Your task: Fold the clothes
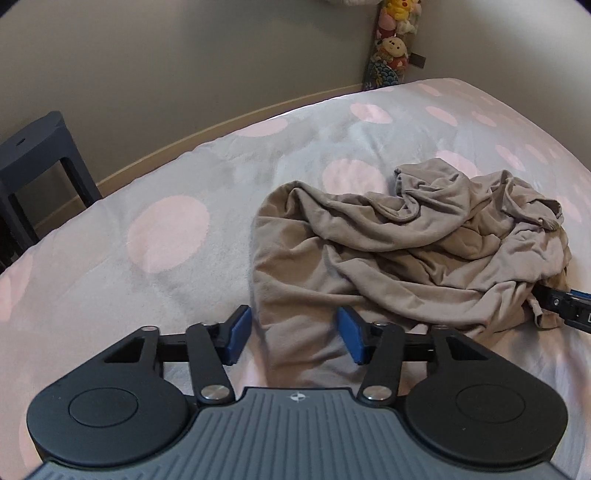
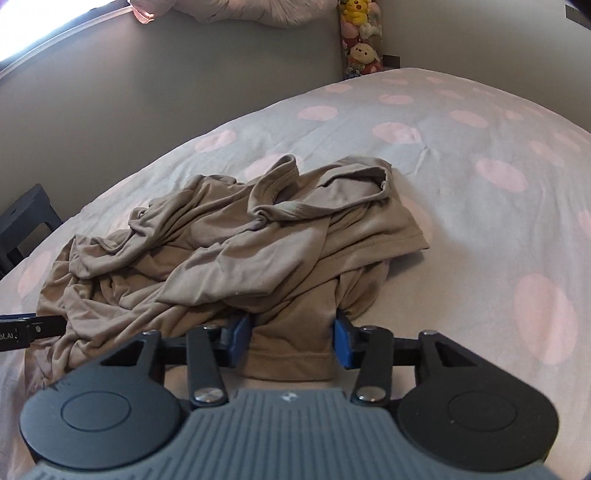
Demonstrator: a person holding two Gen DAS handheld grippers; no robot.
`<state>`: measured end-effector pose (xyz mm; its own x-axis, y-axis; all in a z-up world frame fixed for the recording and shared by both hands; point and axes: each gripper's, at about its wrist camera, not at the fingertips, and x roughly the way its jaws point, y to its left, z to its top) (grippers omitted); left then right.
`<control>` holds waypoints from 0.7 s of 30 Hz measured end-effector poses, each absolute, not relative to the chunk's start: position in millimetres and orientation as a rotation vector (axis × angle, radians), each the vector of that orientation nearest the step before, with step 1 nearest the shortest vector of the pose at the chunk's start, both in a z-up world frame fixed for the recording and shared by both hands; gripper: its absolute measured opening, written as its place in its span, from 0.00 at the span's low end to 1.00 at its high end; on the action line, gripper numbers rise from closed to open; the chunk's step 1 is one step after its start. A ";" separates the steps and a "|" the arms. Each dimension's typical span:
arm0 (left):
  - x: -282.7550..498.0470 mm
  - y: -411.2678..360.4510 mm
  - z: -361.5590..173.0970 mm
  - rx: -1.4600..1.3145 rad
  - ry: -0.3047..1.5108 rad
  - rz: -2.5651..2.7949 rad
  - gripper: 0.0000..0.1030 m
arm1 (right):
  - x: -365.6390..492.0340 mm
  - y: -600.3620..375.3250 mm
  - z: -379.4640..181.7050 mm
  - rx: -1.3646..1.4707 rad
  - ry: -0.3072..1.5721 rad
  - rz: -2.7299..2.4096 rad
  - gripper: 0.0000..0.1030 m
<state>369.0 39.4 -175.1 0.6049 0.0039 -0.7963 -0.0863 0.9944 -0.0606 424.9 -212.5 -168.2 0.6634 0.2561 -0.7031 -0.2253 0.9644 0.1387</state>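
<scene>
A crumpled beige garment (image 1: 406, 243) lies in a heap on the bed; in the right wrist view the same garment (image 2: 229, 251) shows a sleeve spread to the right. My left gripper (image 1: 293, 339) is down at the heap's near left edge, jaws partly apart, with a flat strip of cloth between the blue pads and a gap at the left pad. My right gripper (image 2: 291, 345) straddles a hemmed edge at the near right, which fills the space between its pads without being pinched. Each view shows the other gripper's black finger (image 1: 565, 304) (image 2: 33, 328) poking in under the heap.
The bed cover (image 1: 166, 229) is pale grey with large pink dots and runs to a grey wall. A dark stool (image 1: 33, 162) stands off the bed's left side. Plush toys (image 2: 360, 33) hang in the far corner.
</scene>
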 end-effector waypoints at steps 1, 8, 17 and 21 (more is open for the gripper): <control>368.8 33.2 -172.3 -0.072 0.916 0.034 0.17 | 423.8 -212.4 -166.1 0.048 0.798 0.274 0.23; 342.0 4.8 -133.2 -0.089 0.881 -0.093 0.04 | 379.6 -237.8 -122.6 0.027 0.715 0.216 0.05; 271.9 -44.3 -49.4 -0.046 0.789 -0.270 0.03 | 276.6 -304.4 -62.3 0.042 0.619 0.136 0.05; 230.9 -68.8 -9.4 -0.025 0.709 -0.343 0.03 | 218.8 -337.6 -36.9 0.075 0.558 0.074 0.05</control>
<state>230.9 -68.8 -9.4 0.7056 -0.3166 -0.6339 0.3001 0.9440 -0.1375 218.8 -337.6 -36.9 0.8456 0.0908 -0.5261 -0.0502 0.9946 0.0909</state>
